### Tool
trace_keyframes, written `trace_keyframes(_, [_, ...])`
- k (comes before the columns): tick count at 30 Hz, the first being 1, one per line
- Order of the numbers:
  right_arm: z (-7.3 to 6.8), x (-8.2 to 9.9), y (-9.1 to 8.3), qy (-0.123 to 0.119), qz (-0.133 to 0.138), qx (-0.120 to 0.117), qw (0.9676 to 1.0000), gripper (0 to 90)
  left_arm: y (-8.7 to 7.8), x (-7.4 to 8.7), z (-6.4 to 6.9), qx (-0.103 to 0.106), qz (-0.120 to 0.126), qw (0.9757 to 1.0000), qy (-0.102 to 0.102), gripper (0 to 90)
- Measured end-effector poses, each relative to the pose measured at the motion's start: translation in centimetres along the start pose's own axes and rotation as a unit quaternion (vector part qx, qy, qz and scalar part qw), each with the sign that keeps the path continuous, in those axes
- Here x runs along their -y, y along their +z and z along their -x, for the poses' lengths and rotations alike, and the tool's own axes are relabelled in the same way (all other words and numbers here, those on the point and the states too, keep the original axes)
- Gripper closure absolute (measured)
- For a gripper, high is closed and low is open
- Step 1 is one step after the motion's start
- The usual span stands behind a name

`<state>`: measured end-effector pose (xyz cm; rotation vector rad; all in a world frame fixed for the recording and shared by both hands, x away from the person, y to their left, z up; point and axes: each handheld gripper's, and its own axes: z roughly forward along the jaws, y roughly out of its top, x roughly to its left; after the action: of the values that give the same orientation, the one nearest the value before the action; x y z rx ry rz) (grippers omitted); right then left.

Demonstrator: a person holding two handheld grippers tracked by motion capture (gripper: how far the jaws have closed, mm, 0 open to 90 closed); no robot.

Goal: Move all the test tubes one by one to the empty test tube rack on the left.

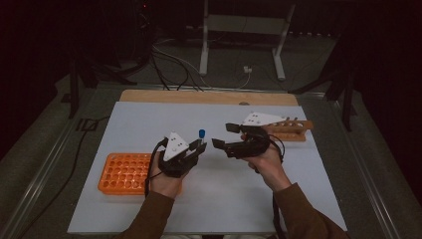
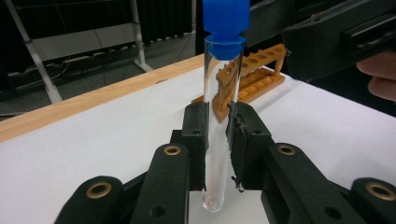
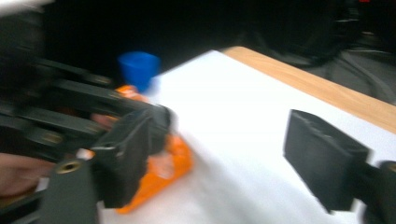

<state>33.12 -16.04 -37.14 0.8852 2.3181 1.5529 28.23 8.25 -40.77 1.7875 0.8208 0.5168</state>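
**No readable markings from my station**

I find no text, label, brand, number or sign that I can read in any view. The test tube (image 2: 218, 126) and its blue cap (image 2: 225, 21) carry no print that I can make out, and neither the orange rack (image 1: 124, 173) nor the wooden rack (image 2: 250, 81) shows legible lettering.
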Motion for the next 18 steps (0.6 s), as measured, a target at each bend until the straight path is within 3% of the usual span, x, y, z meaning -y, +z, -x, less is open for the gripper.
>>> trace_keyframes(6, [1.8, 1.5, -0.8, 0.011, -0.011, 0.055, 0.9984, 12.9, -1.0, 0.5, -0.2, 0.009, 0.004, 0.9999, -0.005, 77.7])
trace_keyframes(18, [3.6, 3.0, -2.4, 0.031, -0.002, 0.083, 0.9960, 8.2, -3.1, 2.6, -0.8, 0.012, -0.009, 0.9999, -0.005, 77.6])
